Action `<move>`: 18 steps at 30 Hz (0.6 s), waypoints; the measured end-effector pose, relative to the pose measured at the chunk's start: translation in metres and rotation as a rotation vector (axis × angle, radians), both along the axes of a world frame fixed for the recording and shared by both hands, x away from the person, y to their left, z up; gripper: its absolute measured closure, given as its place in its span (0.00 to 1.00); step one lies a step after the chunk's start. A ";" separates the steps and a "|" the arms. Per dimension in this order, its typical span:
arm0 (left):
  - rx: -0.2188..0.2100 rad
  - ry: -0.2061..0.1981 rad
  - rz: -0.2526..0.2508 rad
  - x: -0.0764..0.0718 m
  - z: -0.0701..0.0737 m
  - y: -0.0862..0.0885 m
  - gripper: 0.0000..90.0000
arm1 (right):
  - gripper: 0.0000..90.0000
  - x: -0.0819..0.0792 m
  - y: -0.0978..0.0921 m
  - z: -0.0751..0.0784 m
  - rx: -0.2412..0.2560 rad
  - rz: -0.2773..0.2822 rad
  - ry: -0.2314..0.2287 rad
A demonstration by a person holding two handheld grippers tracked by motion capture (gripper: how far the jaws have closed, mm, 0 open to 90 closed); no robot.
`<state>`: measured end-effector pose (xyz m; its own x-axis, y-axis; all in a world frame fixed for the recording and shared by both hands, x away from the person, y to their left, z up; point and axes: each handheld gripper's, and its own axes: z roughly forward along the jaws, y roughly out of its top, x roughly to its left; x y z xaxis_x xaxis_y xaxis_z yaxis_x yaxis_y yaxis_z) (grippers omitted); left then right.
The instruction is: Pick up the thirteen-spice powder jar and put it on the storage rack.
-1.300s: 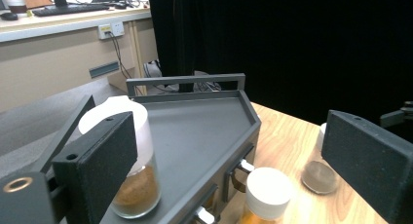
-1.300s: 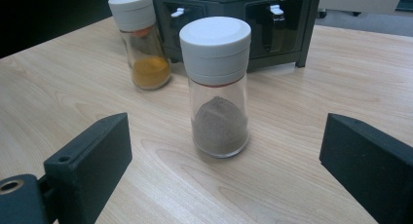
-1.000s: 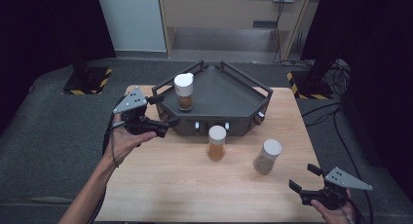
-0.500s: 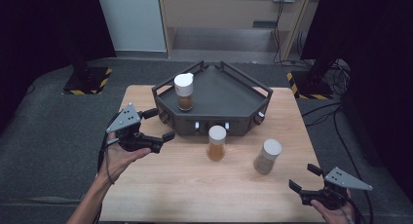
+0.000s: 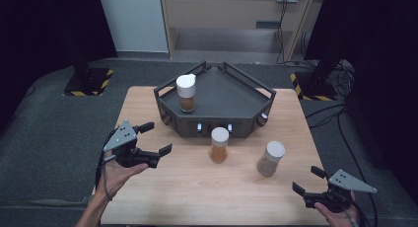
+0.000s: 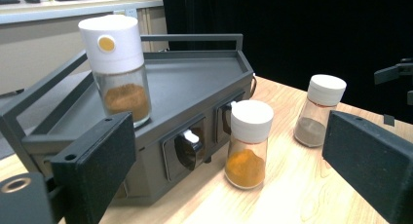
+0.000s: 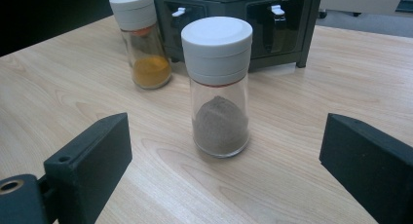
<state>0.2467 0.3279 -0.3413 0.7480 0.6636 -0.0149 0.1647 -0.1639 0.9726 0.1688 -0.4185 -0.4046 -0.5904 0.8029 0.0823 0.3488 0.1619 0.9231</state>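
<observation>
Right now my left gripper (image 5: 156,137) hangs over the table's left edge w/ jaws spread wide, holding nothing. It points toward the dark grey angular metal rack (image 5: 231,89) at the back-centre of the light wooden table (image 5: 197,192). On the rack's left corner stands a clear glass spice jar w/ white cap and brown powder (image 5: 186,93), upright. Just in front of the rack, on the table, stands a clear jar w/ white cap and orange powder (image 5: 219,144). Near it, to the right, is a clear jar w/ white cap and grey powder (image 5: 271,158). My right gripper (image 5: 308,181) sits at the near right corner, jaws also apart, empty, facing the grey-powder jar.
</observation>
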 end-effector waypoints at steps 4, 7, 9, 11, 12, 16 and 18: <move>-0.001 0.003 0.009 -0.007 -0.008 0.001 0.05 | 0.06 0.000 0.000 0.000 -0.001 0.000 0.000; 0.014 -0.003 0.026 -0.015 -0.013 0.001 0.05 | 0.06 0.000 0.000 0.000 0.000 0.000 0.000; 0.030 -0.002 0.036 -0.019 -0.016 0.000 0.05 | 0.06 0.000 0.000 0.000 -0.001 0.000 0.000; 0.035 0.003 0.040 -0.021 -0.019 0.000 0.04 | 0.06 0.000 0.000 0.000 -0.002 0.001 0.000; 0.035 0.007 0.042 -0.023 -0.021 0.001 0.04 | 0.06 0.000 0.000 0.000 -0.002 0.002 -0.001; 0.021 0.019 0.056 -0.029 -0.029 0.005 0.04 | 0.06 0.000 0.000 0.000 -0.002 0.000 -0.001; 0.023 0.025 0.061 -0.032 -0.032 0.007 0.04 | 0.06 0.000 0.000 0.000 -0.002 0.000 -0.001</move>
